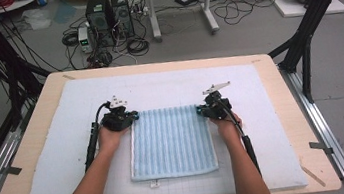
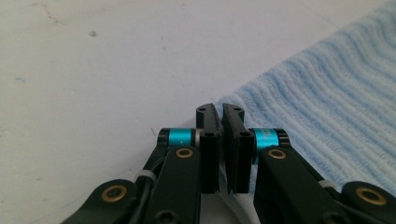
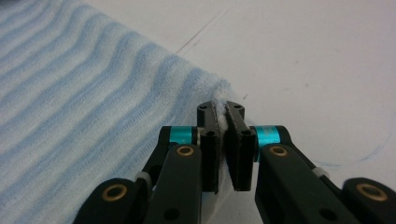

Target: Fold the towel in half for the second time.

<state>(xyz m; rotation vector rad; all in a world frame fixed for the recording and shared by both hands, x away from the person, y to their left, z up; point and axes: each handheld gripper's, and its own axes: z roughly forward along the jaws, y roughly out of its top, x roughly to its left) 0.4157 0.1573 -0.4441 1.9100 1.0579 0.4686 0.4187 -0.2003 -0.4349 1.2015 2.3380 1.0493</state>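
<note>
The left gripper point(image 1: 131, 117) is pinching the towel's point(image 1: 172, 141) far left corner, its fingers point(image 2: 208, 140) pressed together with the cloth edge caught between them. The towel is lying flat on the white mat point(image 1: 57, 157) covering the tabletop point(image 1: 16, 190), stretching from one gripper to the other. At the towel's far right corner, the right gripper point(image 1: 200, 111) is clamping the cloth, a white sliver showing between its closed fingers point(image 3: 236, 140).

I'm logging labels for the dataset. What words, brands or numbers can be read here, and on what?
None can be read.
Tag on the towel near edge: too small to read.
Computer towers on the floor: no legible brand.
Left gripper and right gripper: no markings to read.
</note>
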